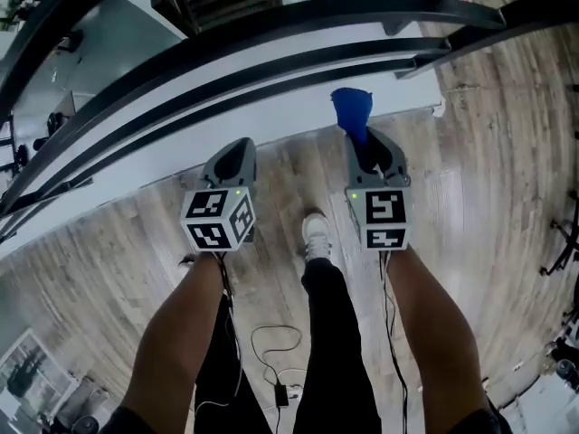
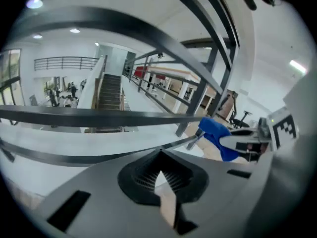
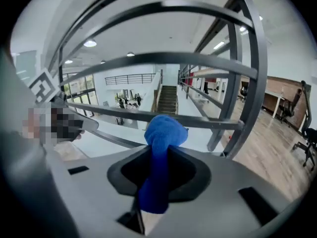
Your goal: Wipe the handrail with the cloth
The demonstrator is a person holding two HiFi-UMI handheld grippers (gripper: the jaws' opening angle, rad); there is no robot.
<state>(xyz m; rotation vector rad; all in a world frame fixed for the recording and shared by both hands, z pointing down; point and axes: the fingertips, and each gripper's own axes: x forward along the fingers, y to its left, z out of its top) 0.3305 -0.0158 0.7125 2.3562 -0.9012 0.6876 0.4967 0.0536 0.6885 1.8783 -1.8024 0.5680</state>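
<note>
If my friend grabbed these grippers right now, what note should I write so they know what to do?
Left gripper: jaws together, nothing in them, held low near the rails.
Right gripper: shut on the blue cloth, which sticks out past the jaws.
Handrail: straight ahead, dark, with more bars below it.
Done: the cloth is gripped and pointed at the rails.
Left: the cloth seems short of the top rail, so press it on and wipe along.

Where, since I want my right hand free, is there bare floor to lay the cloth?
Bare wood floor lies right of the right tool gripping the cloth, near the handrail; more lies left of the left tool. Between the legs it is crowded: shoe, cables.
</note>
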